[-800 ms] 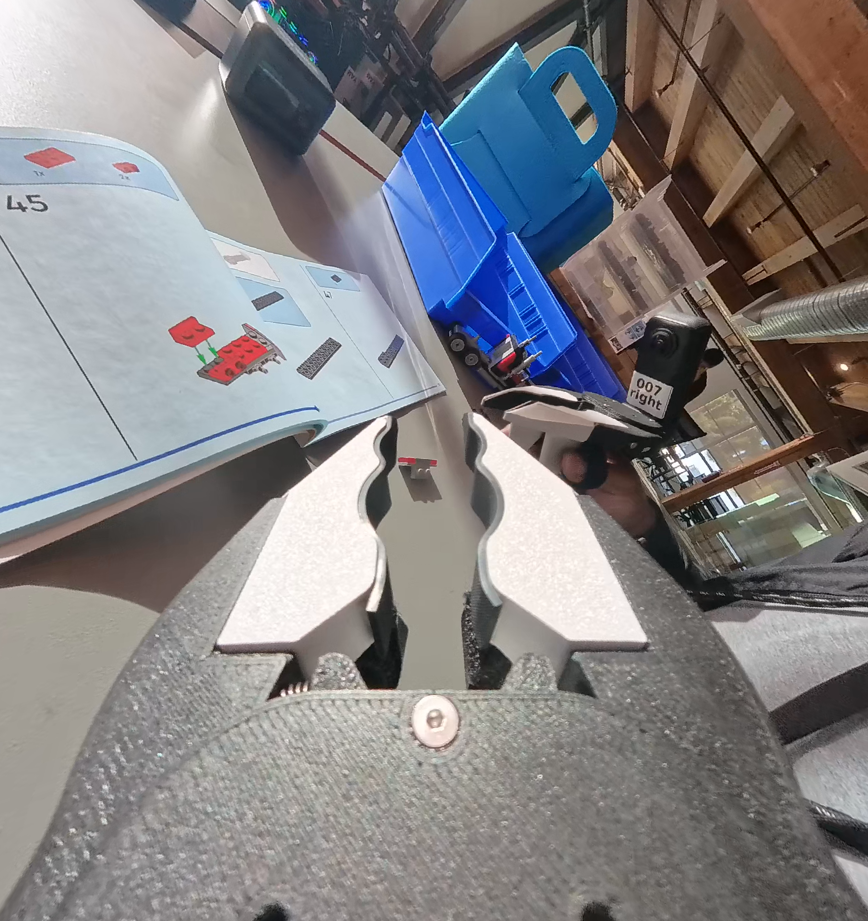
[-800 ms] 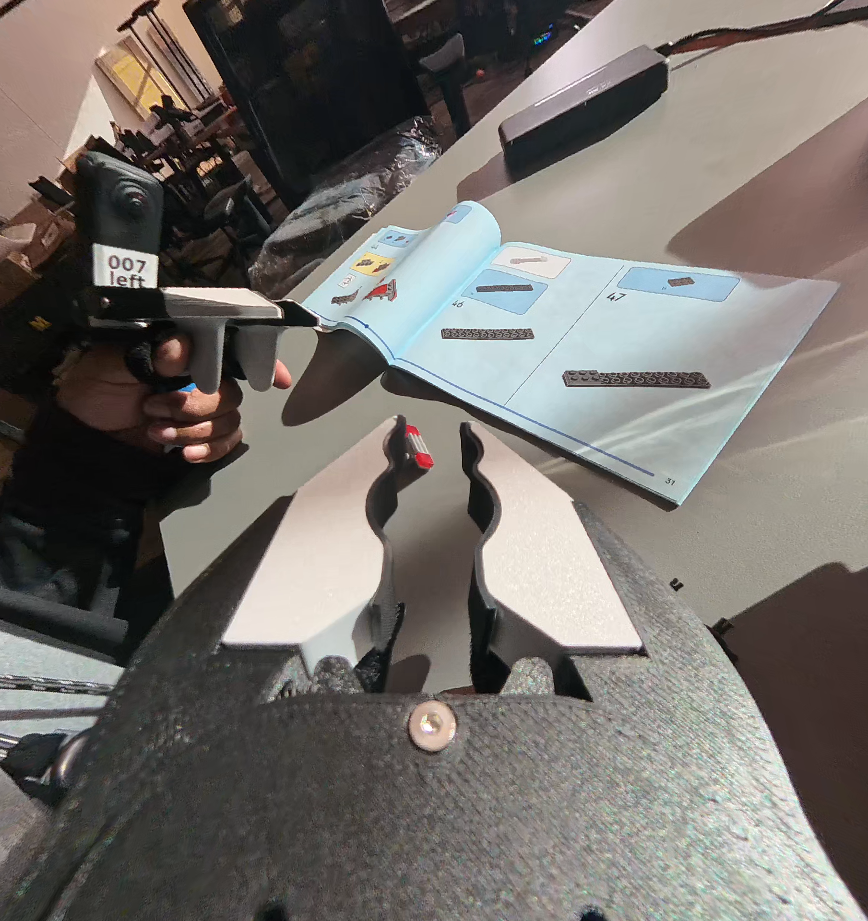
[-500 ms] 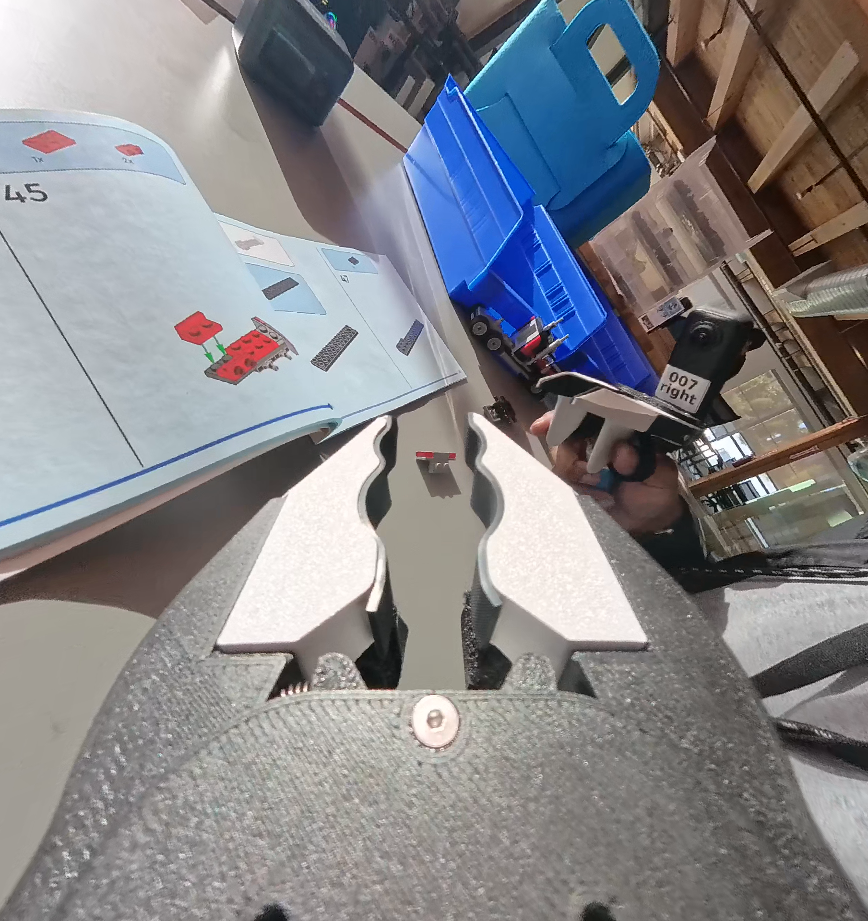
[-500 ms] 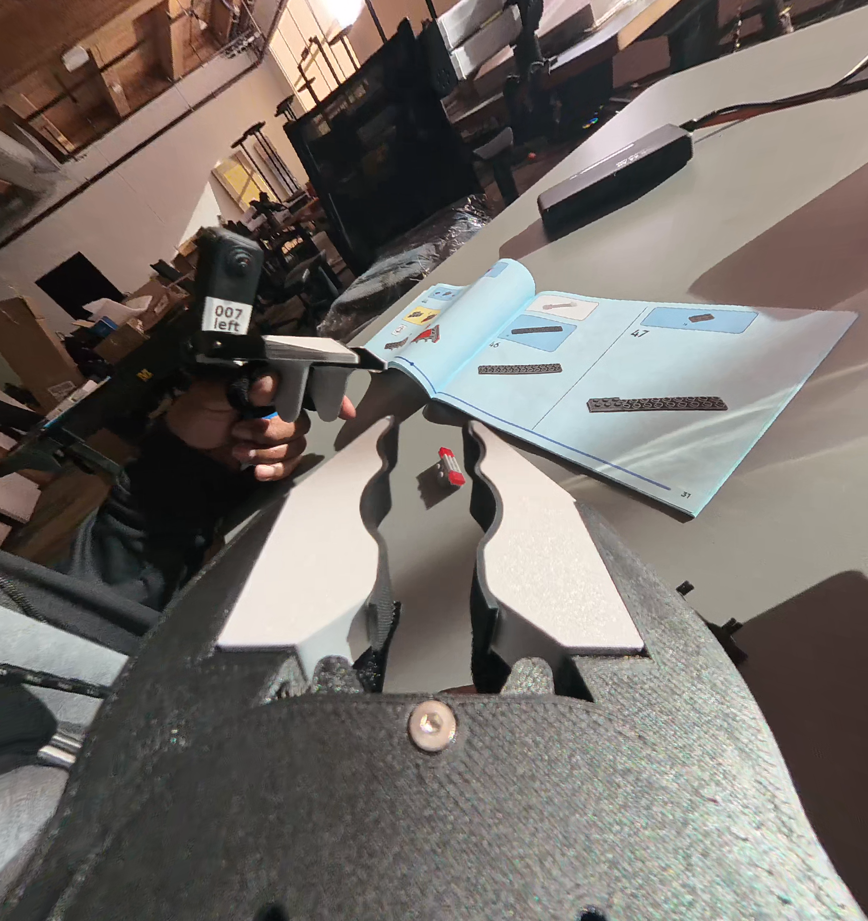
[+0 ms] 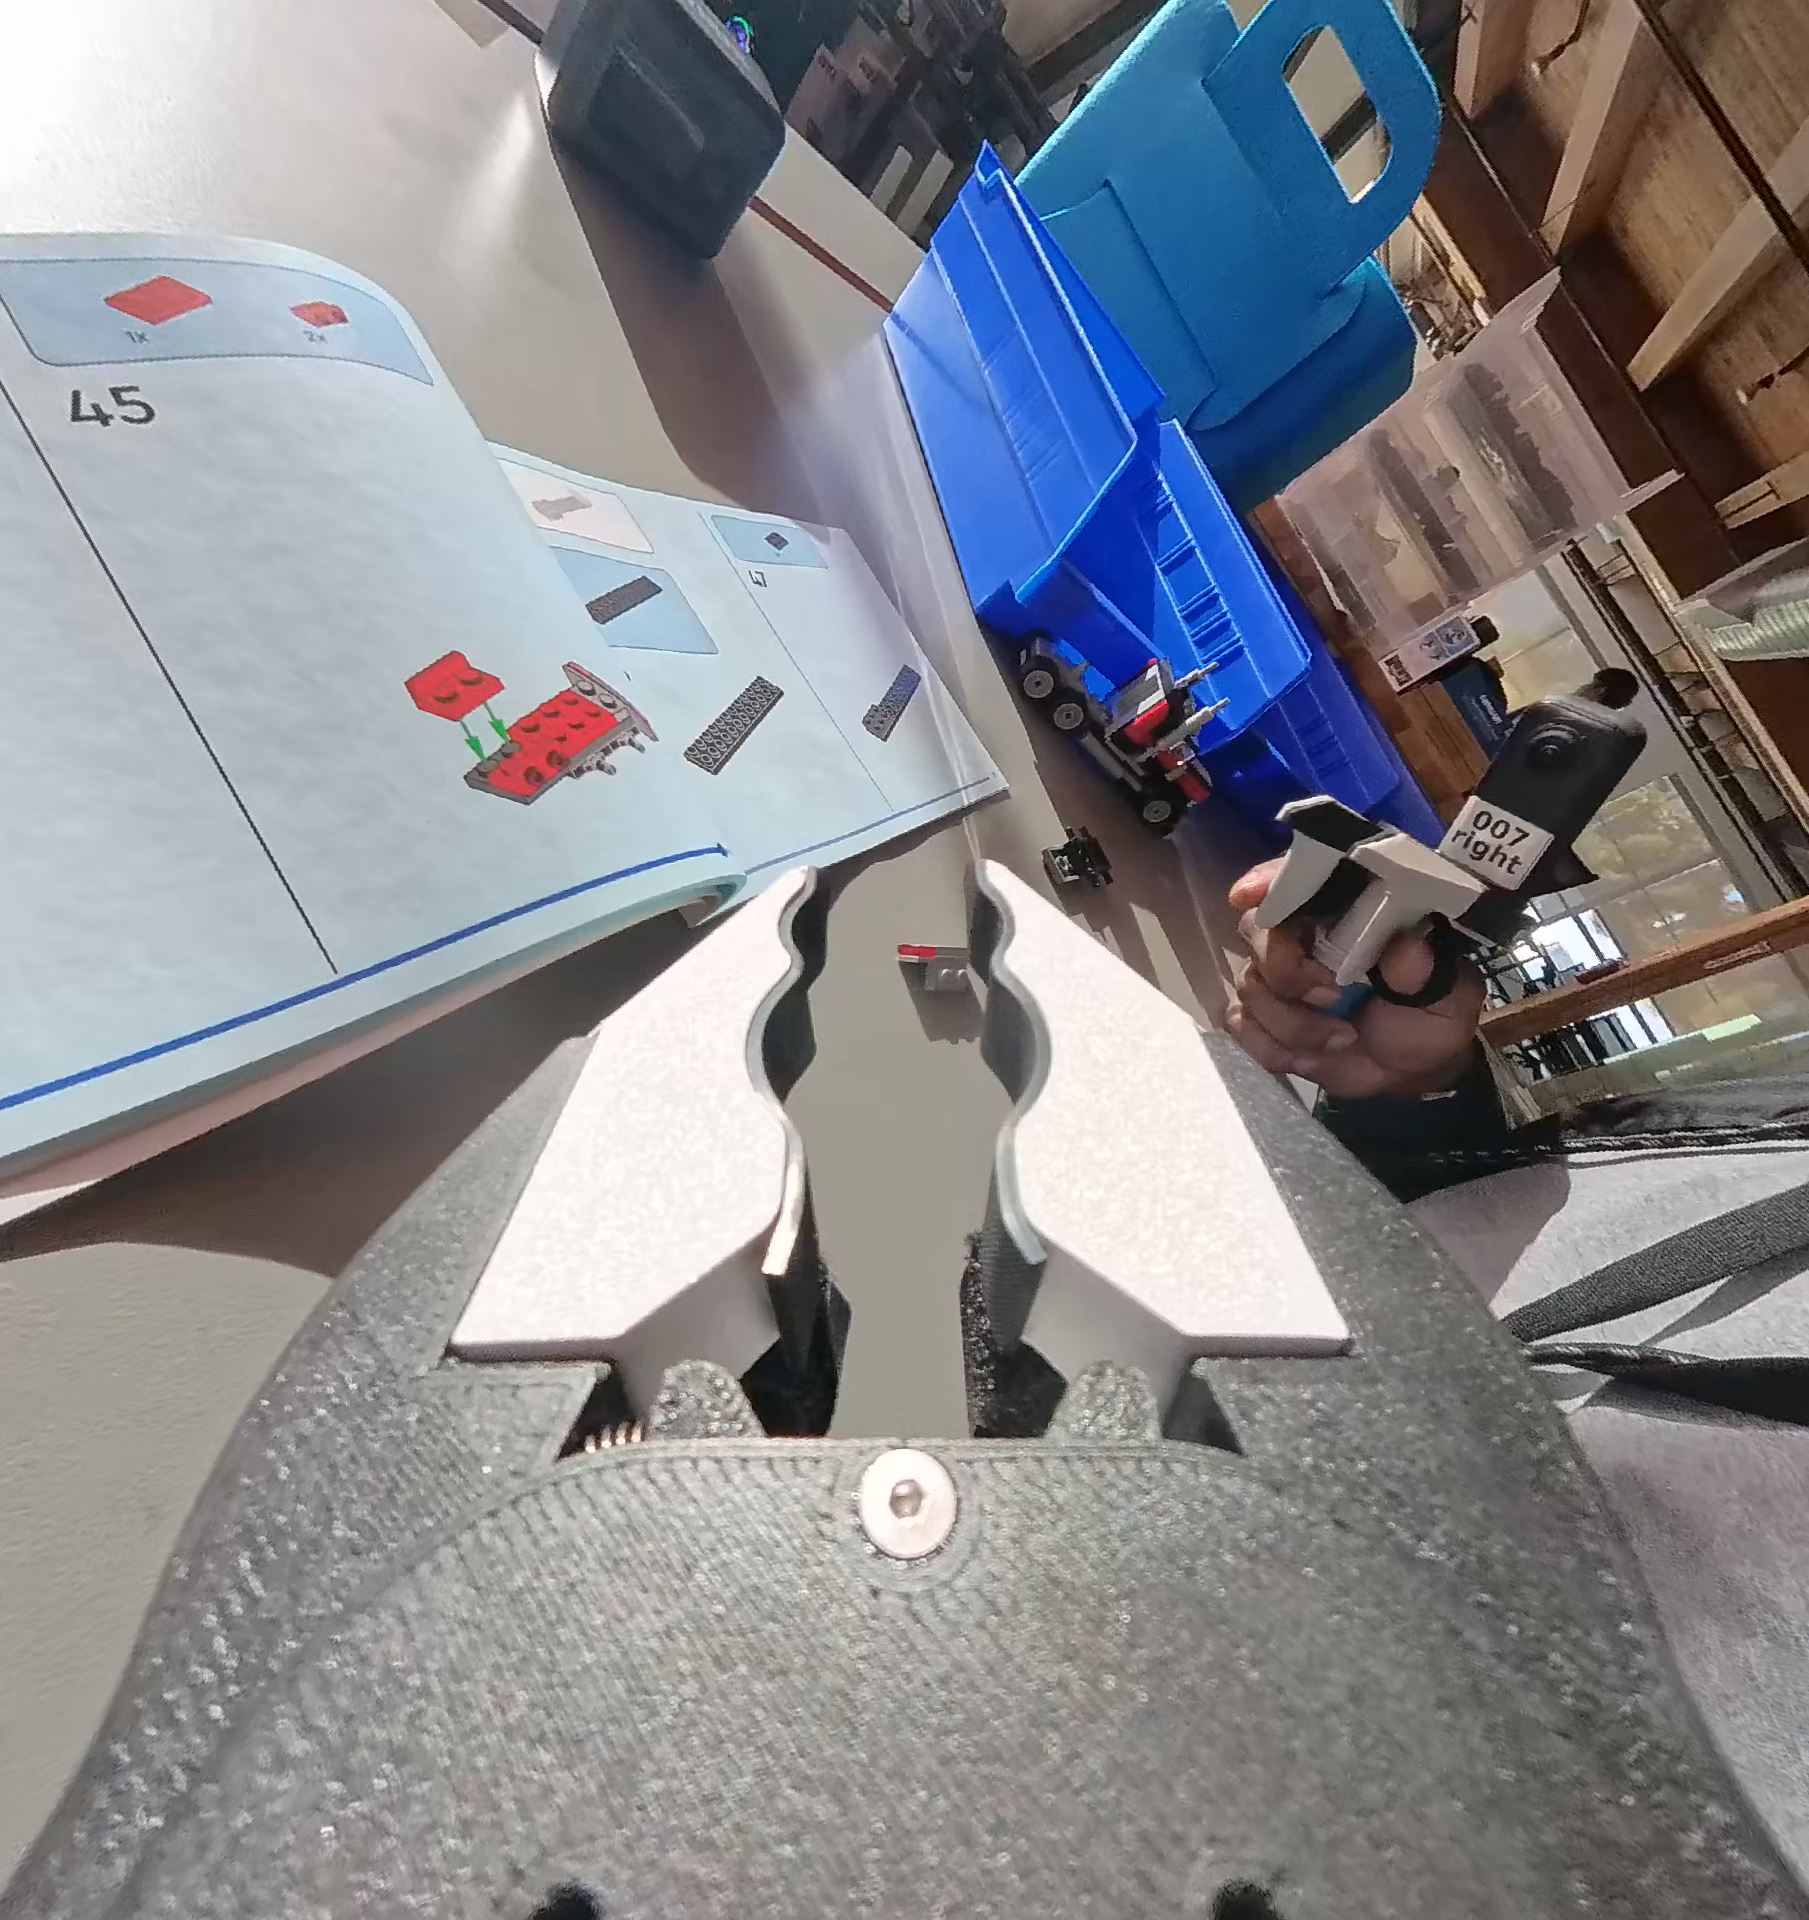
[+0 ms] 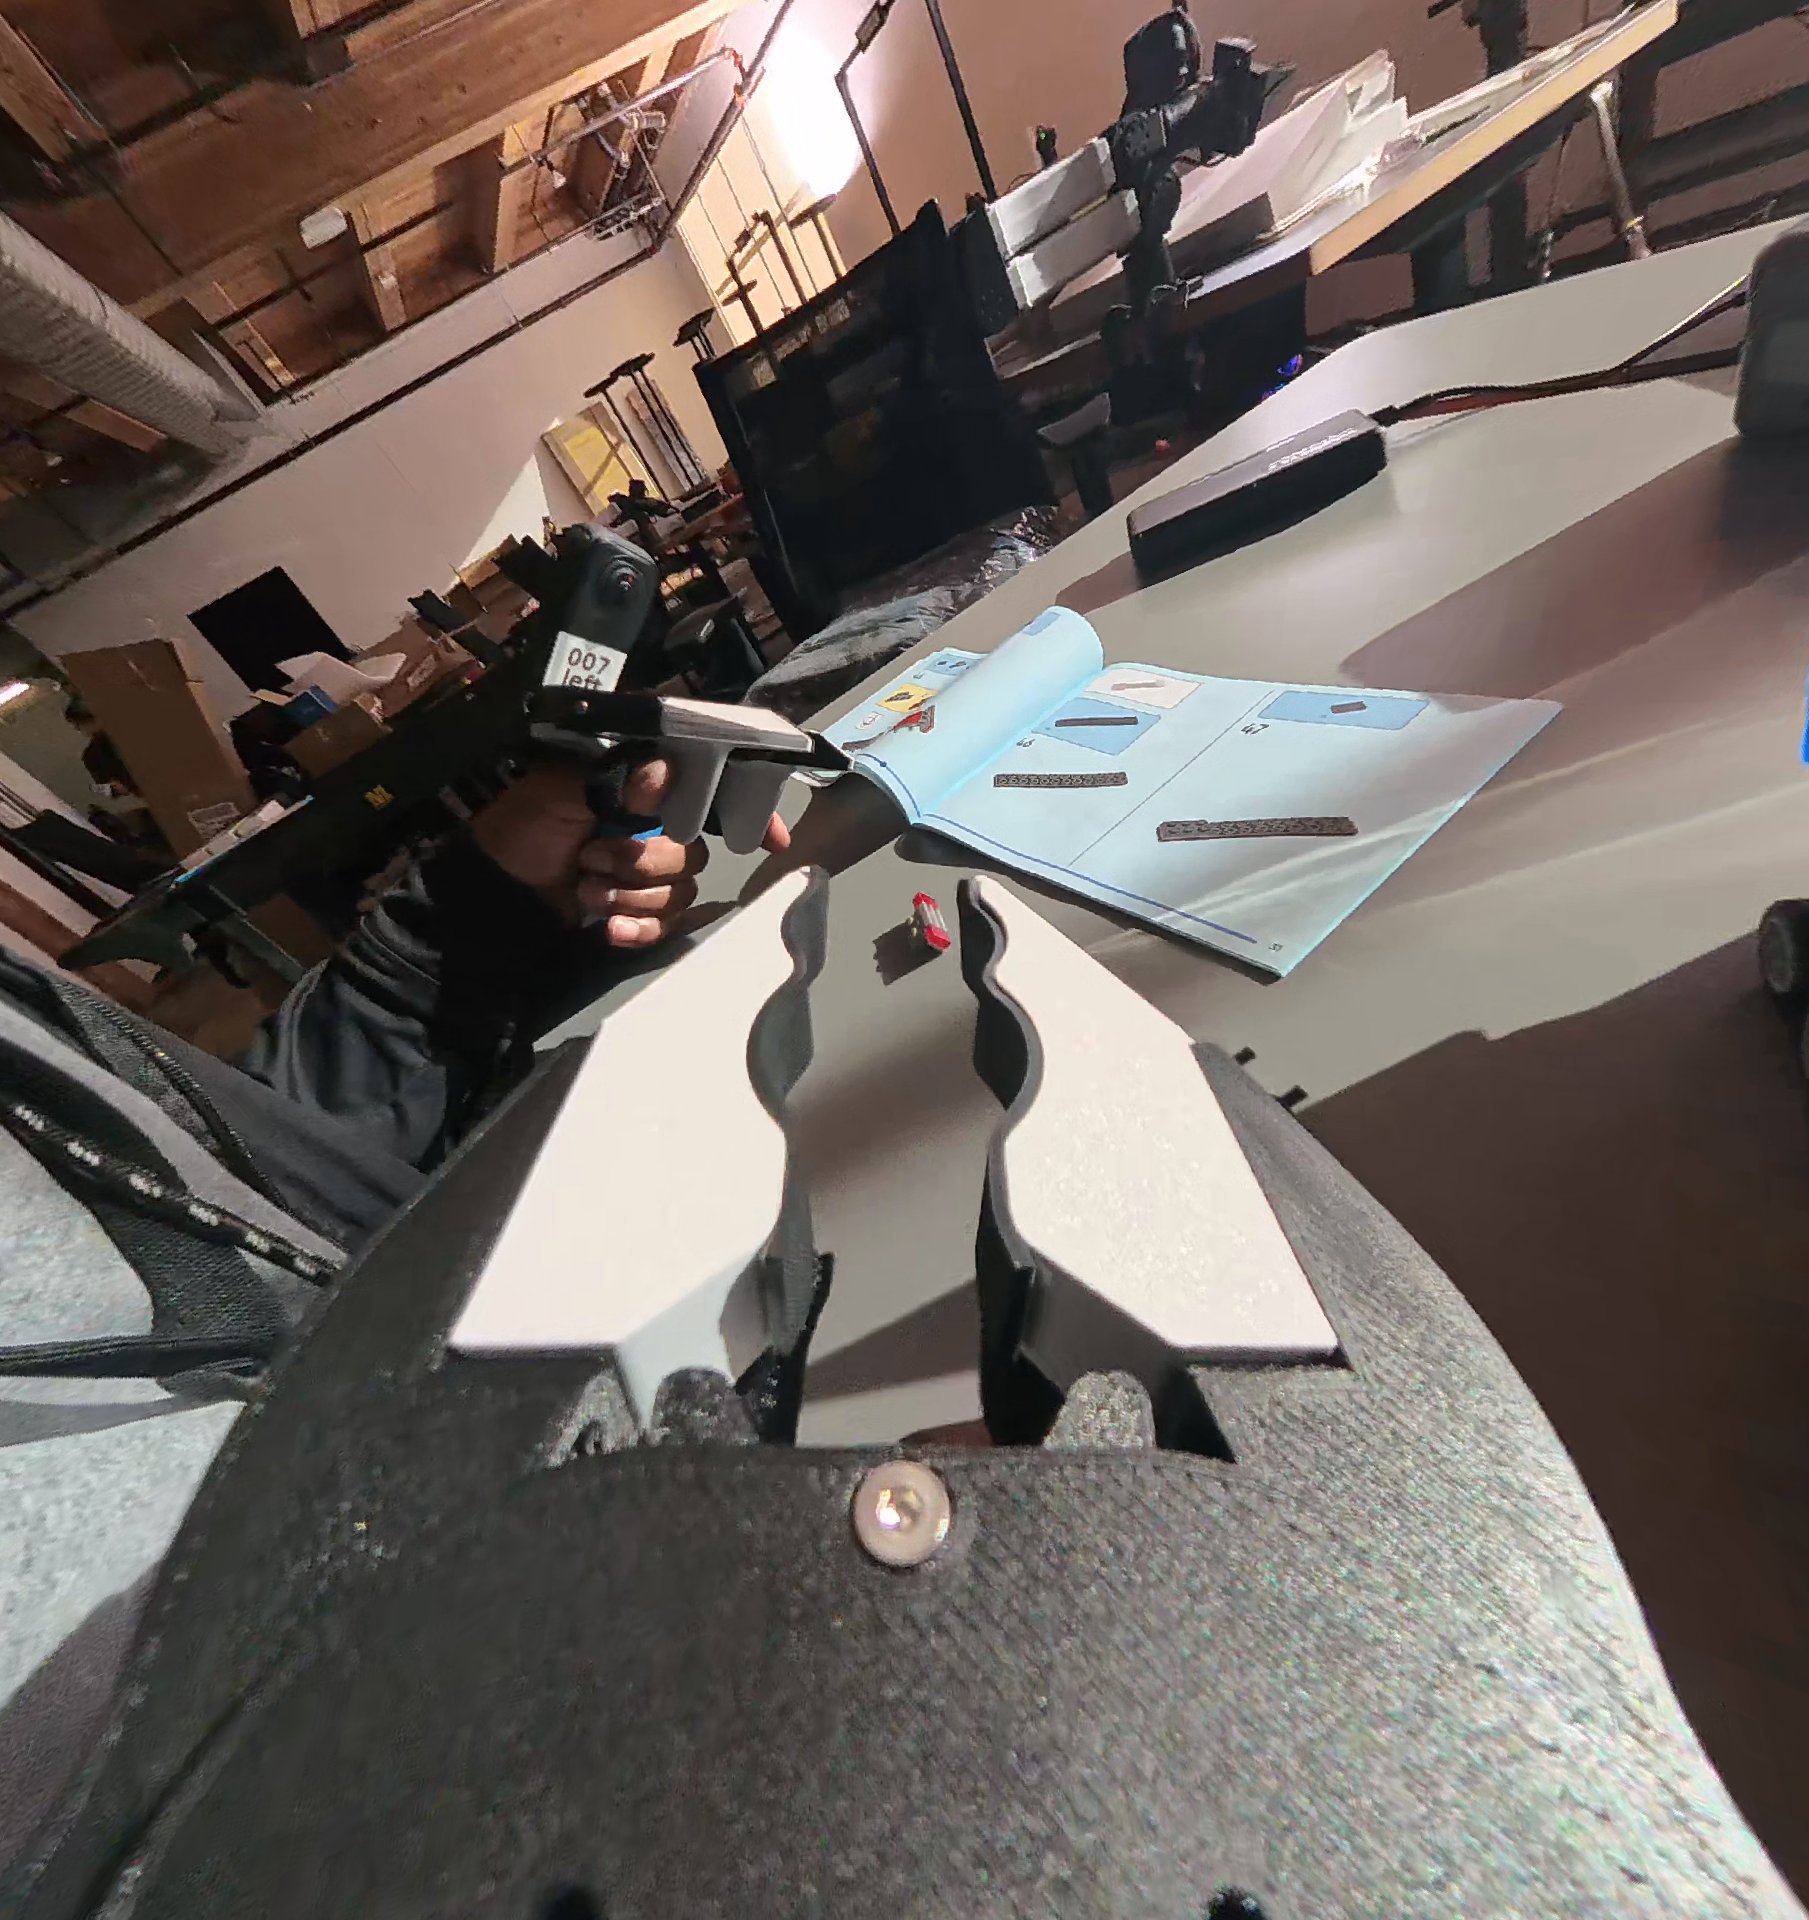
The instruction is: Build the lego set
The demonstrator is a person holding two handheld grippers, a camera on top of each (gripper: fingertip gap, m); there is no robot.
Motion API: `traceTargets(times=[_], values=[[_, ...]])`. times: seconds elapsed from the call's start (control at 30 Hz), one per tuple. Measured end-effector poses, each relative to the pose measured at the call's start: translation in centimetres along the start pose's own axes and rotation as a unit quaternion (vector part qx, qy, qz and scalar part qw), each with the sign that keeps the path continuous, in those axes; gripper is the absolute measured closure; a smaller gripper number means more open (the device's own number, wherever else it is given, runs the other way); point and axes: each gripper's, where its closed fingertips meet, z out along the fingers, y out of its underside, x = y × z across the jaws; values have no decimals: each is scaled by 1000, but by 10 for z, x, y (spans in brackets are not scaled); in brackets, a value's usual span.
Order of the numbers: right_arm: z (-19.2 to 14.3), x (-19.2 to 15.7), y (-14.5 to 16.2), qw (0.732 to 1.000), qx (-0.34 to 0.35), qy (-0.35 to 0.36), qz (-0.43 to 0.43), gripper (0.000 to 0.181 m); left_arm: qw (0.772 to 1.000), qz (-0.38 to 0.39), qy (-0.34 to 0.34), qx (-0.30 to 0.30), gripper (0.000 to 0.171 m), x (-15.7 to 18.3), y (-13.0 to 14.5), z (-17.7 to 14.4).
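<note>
A smooth matte grey table [image 5: 256, 1351] carries an open instruction booklet [image 5: 308, 644] of glossy pale-blue paper, its pages bowed upward at the spine. In the left wrist view, the left claw [image 5: 892, 894] fills the lower half: two flat, grainy white fingers [image 5: 671, 1122] with wavy inner edges, set in a rough black printed body. Its jaws stand apart with a narrow gap and hold nothing. Just past the fingertips, at about 1 o'clock, a small lego piece [image 5: 939, 964], grey with a thin red top, lies on the table. Further toward 1 o'clock sit a tiny black part [image 5: 1076, 860] and a partly built lego truck [image 5: 1139, 732] with round grey wheels. Behind the truck a ribbed, glossy blue plastic bin [image 5: 1087, 468] leans. At 3 o'clock a hand [image 5: 1336, 1023] grips the right claw [image 5: 1305, 862], seen end on. In the right wrist view, the right claw [image 6: 892, 899] is likewise slightly parted and empty, with the same small piece [image 6: 926, 923] lying just beyond its tips. At 10 o'clock the left claw [image 6: 827, 764] hovers near the booklet's [image 6: 1243, 790] edge. A slim black rectangular box [image 6: 1258, 507] rests at 1 o'clock.
</note>
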Motion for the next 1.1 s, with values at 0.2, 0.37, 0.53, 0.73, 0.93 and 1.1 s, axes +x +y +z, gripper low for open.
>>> traceTargets(times=[0.2, 0.37, 0.53, 0.73, 0.93, 1.1], values=[[-33, 13, -14, 999, 39, 4, -9, 154, 1000, -6, -17, 2, 144, -5, 0, 0], [-76, 41, -31, 996, 79, 34, -20, 155, 999, -1, -34, 4, 144, -8, 0, 1], [-115, 62, -46, 992, 118, 47, -10, 155, 998, 33, -57, 20, 144, -7, -2, -1], [-145, 78, -60, 986, 159, 31, 28, 156, 993, 34, -111, 36, 144, -18, -5, -3], [-173, 86, -75, 986, 163, 44, 4, 156, 992, 24, -121, 34, 144, -23, -5, -2], [-207, 107, -92, 983, 152, 100, -30, 155, 993, 21, -112, 20, 144, -22, -2, 1]])
